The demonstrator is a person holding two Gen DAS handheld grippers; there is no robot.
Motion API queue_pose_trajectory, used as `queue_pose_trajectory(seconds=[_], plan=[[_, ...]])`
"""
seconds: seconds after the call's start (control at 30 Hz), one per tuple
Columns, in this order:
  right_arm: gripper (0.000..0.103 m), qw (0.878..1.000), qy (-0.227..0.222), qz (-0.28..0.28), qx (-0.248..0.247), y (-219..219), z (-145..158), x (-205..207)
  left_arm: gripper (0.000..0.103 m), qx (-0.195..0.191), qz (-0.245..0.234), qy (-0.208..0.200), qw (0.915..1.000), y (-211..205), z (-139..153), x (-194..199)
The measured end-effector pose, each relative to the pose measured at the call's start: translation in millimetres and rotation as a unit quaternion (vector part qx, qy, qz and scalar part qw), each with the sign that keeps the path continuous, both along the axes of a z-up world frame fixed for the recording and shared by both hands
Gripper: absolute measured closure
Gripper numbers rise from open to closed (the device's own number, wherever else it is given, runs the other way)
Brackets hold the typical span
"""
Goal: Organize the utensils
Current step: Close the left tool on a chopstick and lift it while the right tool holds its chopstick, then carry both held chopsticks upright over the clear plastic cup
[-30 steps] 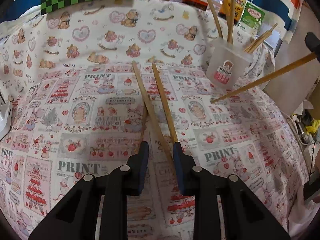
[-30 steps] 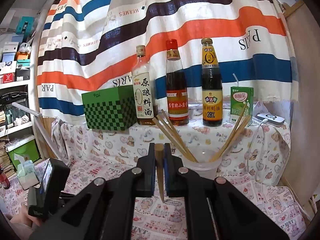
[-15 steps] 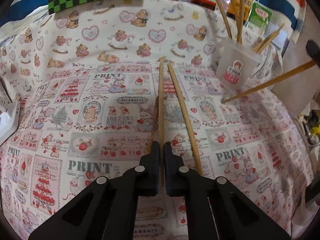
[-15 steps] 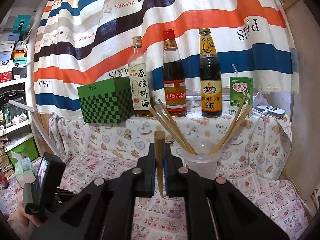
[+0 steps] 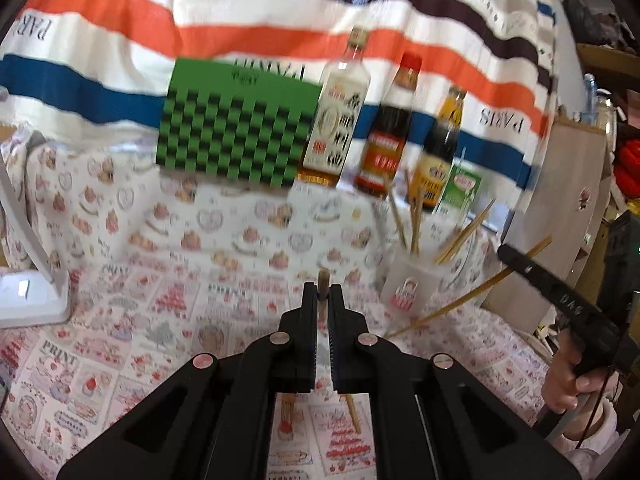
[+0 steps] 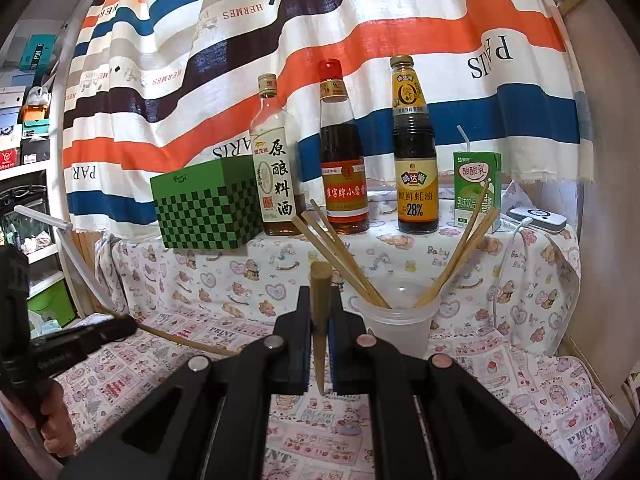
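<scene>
Left wrist view: the left hand-held gripper (image 5: 323,300) is clamped on a chopstick (image 5: 322,280), its long axis running upright across the jaws, top poking just above them. The cup (image 5: 412,284) stands ahead to the right.

Right wrist view: the right hand-held gripper (image 6: 320,320) pinches another chopstick (image 6: 320,308), upright, tip down. The cup (image 6: 396,320) is just ahead to the right. A loose pinch could let either stick pivot and miss the rim.
</scene>
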State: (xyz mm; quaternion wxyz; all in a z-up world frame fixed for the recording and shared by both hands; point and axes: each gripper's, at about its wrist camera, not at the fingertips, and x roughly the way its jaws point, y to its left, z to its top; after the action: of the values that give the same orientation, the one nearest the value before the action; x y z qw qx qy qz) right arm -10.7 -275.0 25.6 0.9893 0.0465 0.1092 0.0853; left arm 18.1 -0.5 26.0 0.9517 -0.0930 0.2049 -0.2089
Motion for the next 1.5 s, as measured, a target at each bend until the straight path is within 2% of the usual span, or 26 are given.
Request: queue_pose_trajectory(seconds=[0.13, 0.23, 0.67, 0.97, 1.13, 1.23, 1.33, 1.43, 1.5], plan=[[0.097, 1.000, -0.001, -0.001, -0.001, 0, 0, 0, 0.099, -0.021, -0.006, -0.029, 0.9994, 5, 9, -10], [0.097, 1.000, 0.000, 0.000, 0.001, 0, 0, 0, 0.099, -0.022, -0.001, -0.041, 0.9989, 6, 11, -16], [0.097, 1.000, -0.002, 0.002, -0.006, 2, -1, -1, 0.099, -0.009, -0.002, -0.045, 0.9989, 0, 10, -15], [0.097, 1.000, 0.002, 0.006, -0.012, 6, -4, 1, 0.099, -0.023, 0.002, -0.035, 0.9991, 1, 6, -7], [0.097, 1.000, 0.001, 0.008, -0.014, 7, -5, 1, 0.099, -0.013, -0.005, -0.034, 0.9993, -5, 4, -4], [0.097, 1.000, 0.001, 0.009, -0.015, 8, -5, 0, 0.098, -0.013, -0.032, -0.002, 0.9994, -11, -3, 5], [0.097, 1.000, 0.001, 0.009, -0.016, 9, -5, 0, 0.098, 0.029, -0.019, -0.001, 0.9994, -23, -10, 6], [0.097, 1.000, 0.002, 0.009, -0.013, 8, -4, 0, 0.098, 0.022, -0.023, -0.001, 0.9995, -23, -10, 4], [0.097, 1.000, 0.005, 0.007, -0.007, 7, -4, 0, 0.098, 0.031, -0.010, -0.005, 0.9995, -22, -10, 4]])
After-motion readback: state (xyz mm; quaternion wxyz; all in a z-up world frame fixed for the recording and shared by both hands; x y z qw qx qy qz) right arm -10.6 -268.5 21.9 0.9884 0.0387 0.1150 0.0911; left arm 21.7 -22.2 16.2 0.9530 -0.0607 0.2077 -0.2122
